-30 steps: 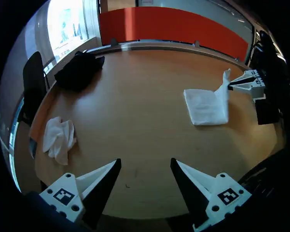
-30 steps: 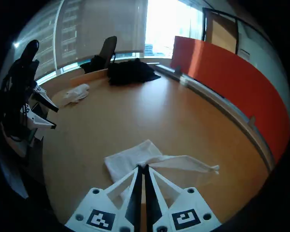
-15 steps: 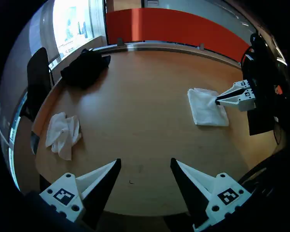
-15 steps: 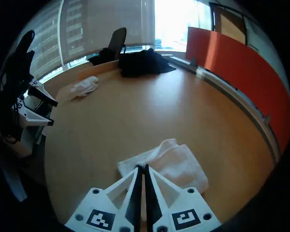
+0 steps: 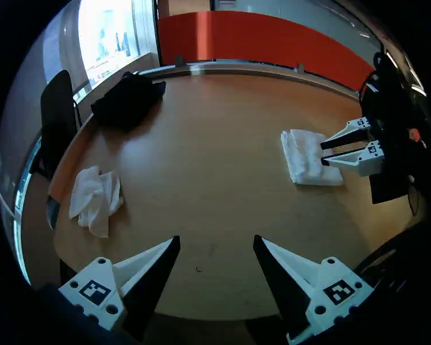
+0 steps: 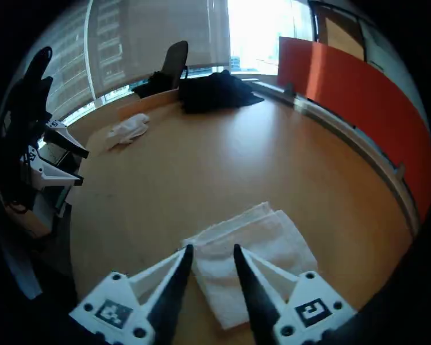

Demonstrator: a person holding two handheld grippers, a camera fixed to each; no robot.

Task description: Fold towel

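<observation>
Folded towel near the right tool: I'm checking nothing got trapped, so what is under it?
The folded towel lies flat on the wooden table, bare wood showing around it. Its layers cover the spot beneath, so anything trapped there cannot be seen.

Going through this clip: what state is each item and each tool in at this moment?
folded towel: folded into a flat rectangle, lying on the table.
crumpled white cloth: bunched up, not folded, near the table's edge.
black garment: in a loose heap.
left tool: open, holding nothing.
right tool: open, tips at the folded towel's near edge.
</observation>
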